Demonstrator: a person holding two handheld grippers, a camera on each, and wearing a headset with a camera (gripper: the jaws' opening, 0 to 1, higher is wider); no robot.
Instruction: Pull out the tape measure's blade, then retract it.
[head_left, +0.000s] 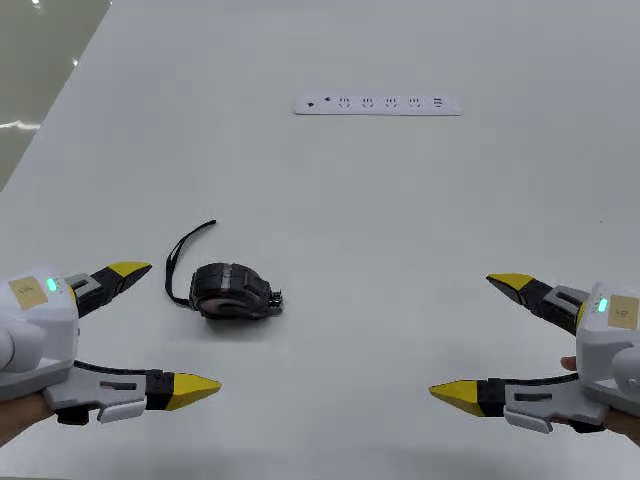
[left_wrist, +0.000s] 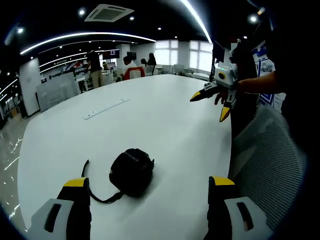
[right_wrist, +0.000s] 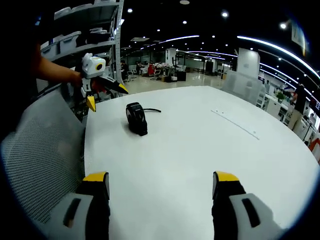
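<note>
Tape measure (head_left: 234, 291) lies untouched on table (head_left: 400, 200); left gripper (head_left: 185, 325), right gripper (head_left: 460, 335) flank it, jaws wide, empty.

Head view steeply downward, gripper views low, facing inward, sharing tape measure (head_left: 232, 291)

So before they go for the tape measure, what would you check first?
1. Jaws open: left gripper and right gripper both have their jaws wide apart: ok.
2. Grippers empty: neither holds anything: ok.
3. Tape measure free: it lies on the table, touched by neither gripper: ok.
4. Blade wound in: the blade tip sits at the case, with no length drawn out: ok.
5. Tip easy to pinch: too small to judge: cannot tell.
6. Strap out of the way: it trails off the far side from the tip: ok.
</note>
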